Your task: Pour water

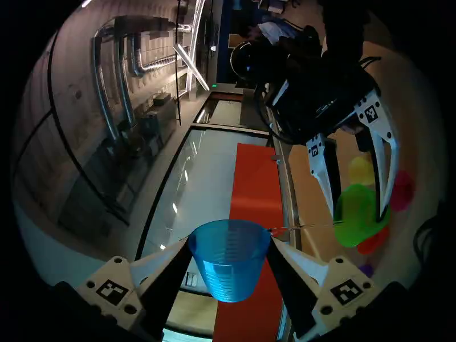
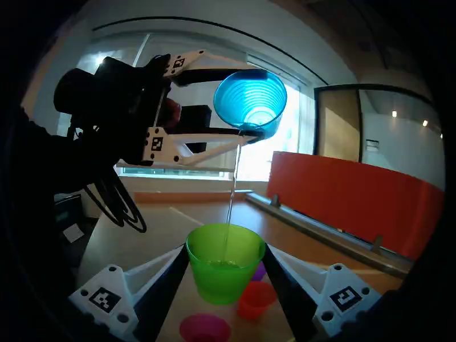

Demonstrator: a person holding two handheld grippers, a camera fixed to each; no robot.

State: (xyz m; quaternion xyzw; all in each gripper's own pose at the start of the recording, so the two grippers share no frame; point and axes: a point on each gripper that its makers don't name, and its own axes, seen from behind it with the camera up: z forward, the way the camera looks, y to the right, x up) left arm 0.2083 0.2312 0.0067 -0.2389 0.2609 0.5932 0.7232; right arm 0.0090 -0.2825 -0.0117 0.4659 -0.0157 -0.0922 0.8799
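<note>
A blue cup [image 1: 229,262], clamped in the left gripper [image 1: 229,245], is held tilted above a green cup [image 2: 223,276] gripped by the right gripper [image 2: 226,249], and a thin water stream [image 2: 231,194] is seen falling from one into the other.

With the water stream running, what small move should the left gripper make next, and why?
Probably tip the blue cup slightly further: the stream is thin and lands inside the green cup, which looks barely filled.
</note>
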